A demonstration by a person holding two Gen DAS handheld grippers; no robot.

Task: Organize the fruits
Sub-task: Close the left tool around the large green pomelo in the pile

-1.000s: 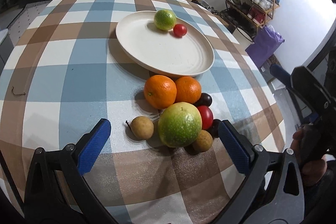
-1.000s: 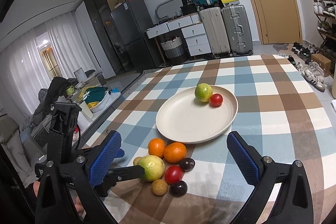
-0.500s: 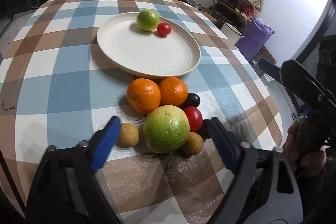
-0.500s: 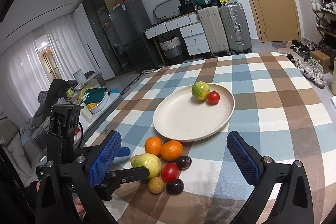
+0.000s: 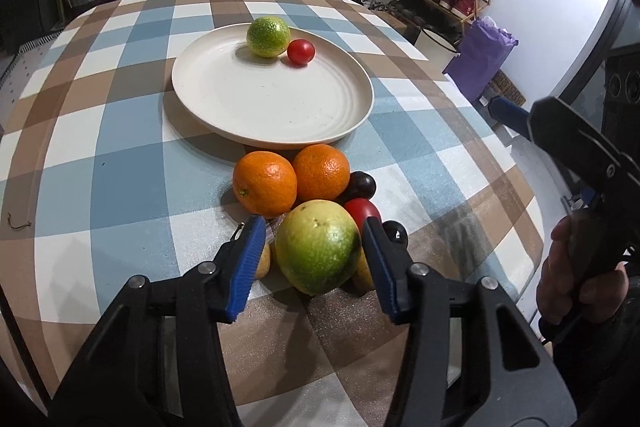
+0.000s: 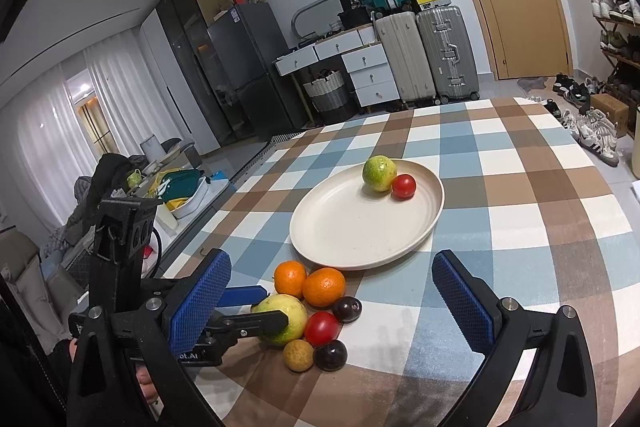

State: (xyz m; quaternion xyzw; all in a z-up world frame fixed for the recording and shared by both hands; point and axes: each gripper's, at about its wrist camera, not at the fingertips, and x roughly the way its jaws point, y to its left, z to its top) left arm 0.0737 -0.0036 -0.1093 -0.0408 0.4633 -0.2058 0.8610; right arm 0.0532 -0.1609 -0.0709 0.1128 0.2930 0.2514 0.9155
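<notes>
Pomelo [image 5: 316, 247] sits between the left gripper [image 5: 314, 227] pads, jaws just closing, contact unclear; right gripper [image 6: 332, 291] gapes wide nearby.

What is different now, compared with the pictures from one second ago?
The left gripper has just been closing around the big green fruit; its right pad looks to be touching, the left one is close beside. The right gripper stayed open, and the plate and other fruit did not move.
</notes>
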